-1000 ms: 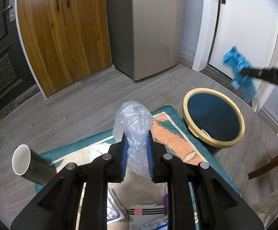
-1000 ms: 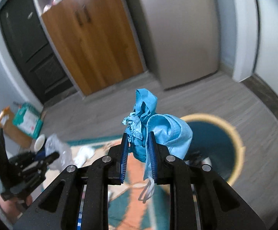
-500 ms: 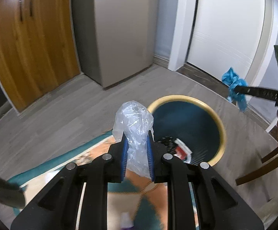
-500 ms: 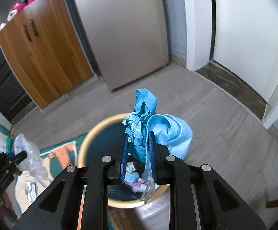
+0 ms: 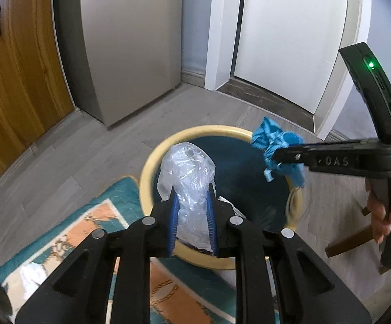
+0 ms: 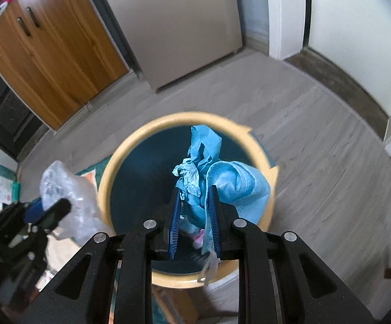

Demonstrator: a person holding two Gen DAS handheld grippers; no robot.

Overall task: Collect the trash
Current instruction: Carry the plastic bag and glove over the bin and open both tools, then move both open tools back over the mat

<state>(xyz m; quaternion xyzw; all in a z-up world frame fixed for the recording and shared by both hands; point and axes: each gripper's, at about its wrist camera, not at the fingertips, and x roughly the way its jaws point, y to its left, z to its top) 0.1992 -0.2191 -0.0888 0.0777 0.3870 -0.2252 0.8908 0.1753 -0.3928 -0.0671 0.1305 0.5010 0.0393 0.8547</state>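
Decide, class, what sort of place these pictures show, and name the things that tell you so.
Probably a home, in an entry or kitchen corner: a grey fridge beside a wooden cupboard, a white door, and a patterned rug by a trash bin.

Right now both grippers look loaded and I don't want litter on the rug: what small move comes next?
Probably open the right gripper: its blue crumpled wad hangs over the bin. The left gripper and its clear plastic wrap sit nearer the rim.
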